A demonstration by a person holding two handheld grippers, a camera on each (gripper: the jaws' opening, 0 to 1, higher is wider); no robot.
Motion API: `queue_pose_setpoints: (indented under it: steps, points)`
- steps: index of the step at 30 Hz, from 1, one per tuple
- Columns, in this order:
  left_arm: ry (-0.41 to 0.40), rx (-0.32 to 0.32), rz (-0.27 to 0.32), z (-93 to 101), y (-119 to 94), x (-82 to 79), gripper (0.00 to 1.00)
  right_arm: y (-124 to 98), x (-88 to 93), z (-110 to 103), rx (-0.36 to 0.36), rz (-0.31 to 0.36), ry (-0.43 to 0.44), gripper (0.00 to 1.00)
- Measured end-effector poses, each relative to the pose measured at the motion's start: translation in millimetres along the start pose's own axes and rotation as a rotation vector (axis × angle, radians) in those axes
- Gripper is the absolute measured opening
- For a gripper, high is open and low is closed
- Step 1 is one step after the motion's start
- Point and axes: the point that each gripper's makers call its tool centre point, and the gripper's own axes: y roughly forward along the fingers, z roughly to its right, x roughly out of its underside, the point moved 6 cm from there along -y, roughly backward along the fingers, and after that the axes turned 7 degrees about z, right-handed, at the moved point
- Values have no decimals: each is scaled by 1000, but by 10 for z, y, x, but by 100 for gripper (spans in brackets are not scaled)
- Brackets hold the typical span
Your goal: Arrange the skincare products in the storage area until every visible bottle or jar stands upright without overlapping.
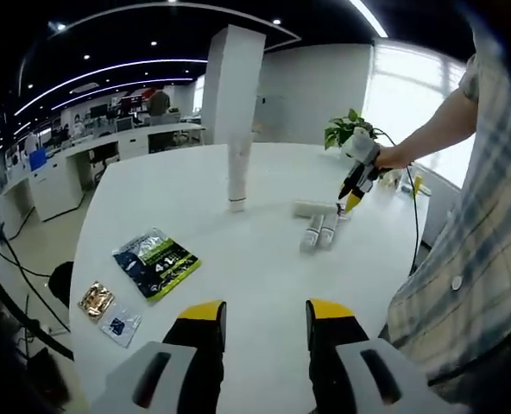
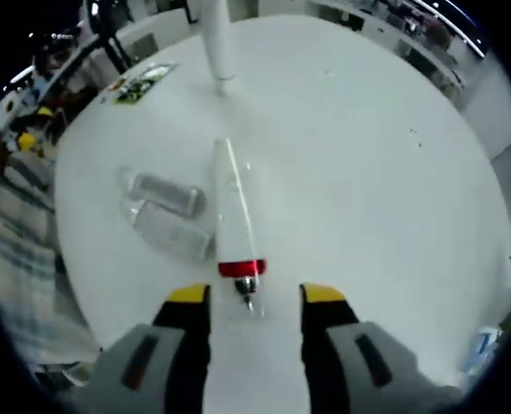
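1. Right gripper view: white tube with a red band lies flat on the surface, its nozzle end pointing at the right gripper. Jaws spread wide, holding nothing, set just short of the nozzle.
2. Two clear bottles lie on their sides just beside the tube, touching or nearly touching each other. One tall white tube stands upright farther off.
3. Left gripper view: same group near the far edge, bottles down, upright tube well apart. Right gripper hovers over them, in a person's hand.
4. Left gripper hangs back over bare surface, jaws open, empty.
5. Progress, judged: one item up, three still down; most work remains.
6. Writing: green-and-dark packet shows a large "4"; rest too small. Two small sachets near it, unreadable. No brand legible on tubes or bottles.
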Motion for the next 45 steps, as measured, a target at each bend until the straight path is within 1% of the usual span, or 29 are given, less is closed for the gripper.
queue_pose_setpoints:
  steps: [7, 12, 15, 18, 19, 21, 26, 29, 33, 34, 38, 40, 45]
  points:
    - [13, 9, -16, 78, 3, -14, 38, 111, 62, -39, 7, 24, -3, 38]
    - [15, -3, -14, 77, -17, -28, 38, 177, 64, -56, 4, 31, -28, 33]
    - [17, -11, -17, 69, -38, -33, 38, 203, 66, -73, -2, 28, -31, 32]
    - [20, -20, -20, 50, -60, -31, 38, 266, 127, -81, -14, -11, -66, 29]
    - [19, -23, -20, 41, -66, -28, 38, 256, 115, -68, 10, -1, -97, 27]
    - [12, -34, -18, 15, -86, -20, 38, 256, 111, -52, 1, -4, -81, 27]
    - [5, -40, -20, -13, -108, 8, 38, 242, 99, -58, -11, -8, -97, 25]
    - [5, -44, -20, -35, -124, 14, 38, 246, 64, -63, -23, -41, -103, 25]
    - [0, -47, -17, -62, -125, 26, 38, 192, -5, -36, -14, -60, -146, 24]
    - [0, -47, -17, -65, -125, 29, 38, 162, -37, -25, -10, -67, -170, 24]
    - [-5, -47, -8, -79, -120, 42, 37, 95, -139, -5, -13, -84, -204, 24]
    - [-11, -48, -2, -86, -114, 45, 37, 34, -235, 14, -12, -98, -248, 24]
    - [-18, -48, 18, -94, -94, 36, 37, -89, -432, 18, -21, -115, -302, 24]
